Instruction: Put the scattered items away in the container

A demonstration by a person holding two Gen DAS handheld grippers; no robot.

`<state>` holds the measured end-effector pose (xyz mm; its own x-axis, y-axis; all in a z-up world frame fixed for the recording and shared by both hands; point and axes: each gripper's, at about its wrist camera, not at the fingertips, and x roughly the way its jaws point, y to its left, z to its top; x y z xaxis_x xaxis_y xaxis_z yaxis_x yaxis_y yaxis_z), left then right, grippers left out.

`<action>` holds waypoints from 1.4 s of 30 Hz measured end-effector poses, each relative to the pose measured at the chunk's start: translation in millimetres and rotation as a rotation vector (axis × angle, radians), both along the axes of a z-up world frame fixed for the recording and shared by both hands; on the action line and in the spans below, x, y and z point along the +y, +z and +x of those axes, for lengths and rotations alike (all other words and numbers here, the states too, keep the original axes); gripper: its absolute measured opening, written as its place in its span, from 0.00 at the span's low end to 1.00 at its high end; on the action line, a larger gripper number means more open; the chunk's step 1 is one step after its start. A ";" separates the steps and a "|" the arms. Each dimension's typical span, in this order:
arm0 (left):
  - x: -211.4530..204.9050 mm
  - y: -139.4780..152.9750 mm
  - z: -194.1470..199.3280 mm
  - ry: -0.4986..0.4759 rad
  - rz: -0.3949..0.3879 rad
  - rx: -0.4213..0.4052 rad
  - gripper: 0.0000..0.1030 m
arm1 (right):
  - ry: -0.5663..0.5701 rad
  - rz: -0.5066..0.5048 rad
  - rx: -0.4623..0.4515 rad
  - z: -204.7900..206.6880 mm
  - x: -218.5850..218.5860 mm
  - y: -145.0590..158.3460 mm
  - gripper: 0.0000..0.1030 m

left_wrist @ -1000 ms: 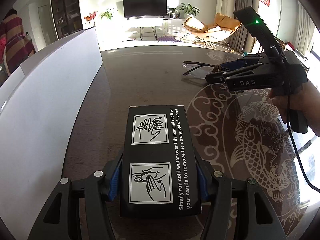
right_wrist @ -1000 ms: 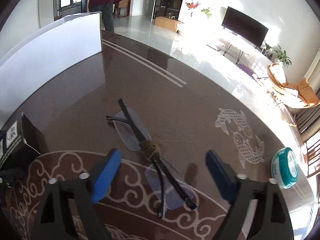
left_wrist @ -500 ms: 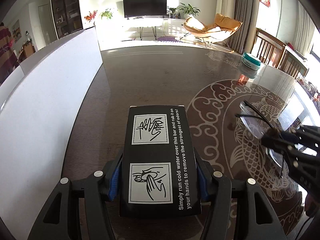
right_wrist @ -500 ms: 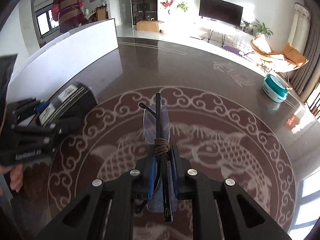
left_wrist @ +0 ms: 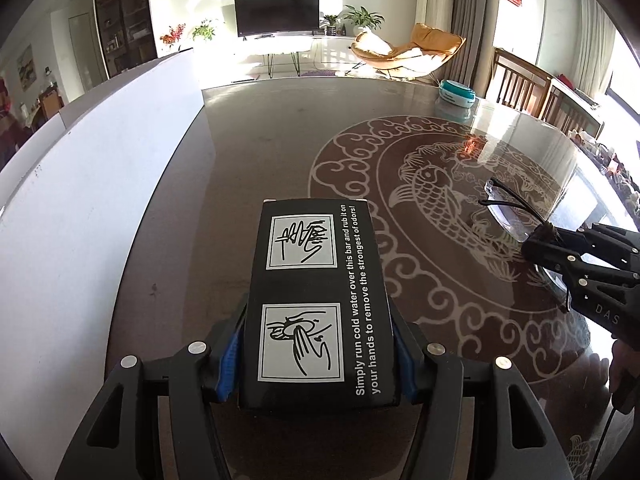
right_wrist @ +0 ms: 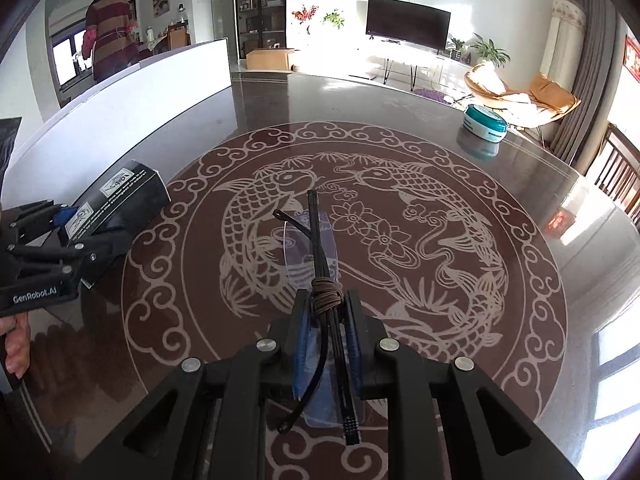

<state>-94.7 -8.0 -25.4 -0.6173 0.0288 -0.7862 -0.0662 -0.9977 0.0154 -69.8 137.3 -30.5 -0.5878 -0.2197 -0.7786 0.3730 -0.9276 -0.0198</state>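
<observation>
**Holding a boxed bar and a pair of glasses over the patterned bench**

Gripping from both sides, our left gripper (left_wrist: 318, 354) has its jaws closed on the black box (left_wrist: 318, 300), the blue pads (left_wrist: 229, 364) pressed against its long flanks. The box points straight ahead between the jaws, its printed top face up, showing two hand-washing drawings and white text. From the right wrist view the same box (right_wrist: 116, 200) juts forward from the left gripper (right_wrist: 80, 236), off to the left of our right jaws.

Our right gripper (right_wrist: 326, 320) has its jaws nearly together, clamped on the folded glasses (right_wrist: 316, 240). The clear lenses and black temples stick out ahead of the jaws, and a brown cord is wound around the frame right at the pinch. In the left wrist view, the glasses (left_wrist: 512, 208) and right gripper (left_wrist: 560, 252) sit to the right of our left jaws.

Below both tools lies the dark glossy bench (right_wrist: 440, 248), decorated with a pale fish and cloud medallion. A teal and white round tin (right_wrist: 486, 122) stands far ahead and to the right of the right jaws, near the bench edge. A white panel wall (left_wrist: 100, 184) runs along the bench's left side, close beside the left jaws. Beyond are a television (left_wrist: 277, 14), an orange lounge chair (left_wrist: 408, 54) and wooden chairs at right.
</observation>
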 end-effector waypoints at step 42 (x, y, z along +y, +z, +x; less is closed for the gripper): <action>-6.0 -9.1 -4.2 0.038 0.005 -0.049 1.00 | 0.014 0.006 -0.059 -4.8 -10.2 -10.9 1.00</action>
<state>-98.9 -13.9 -34.5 -0.5785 0.0104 -0.8156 -0.0288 -0.9996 0.0076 -74.6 127.1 -41.4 -0.5377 -0.2227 -0.8132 0.3870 -0.9221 -0.0034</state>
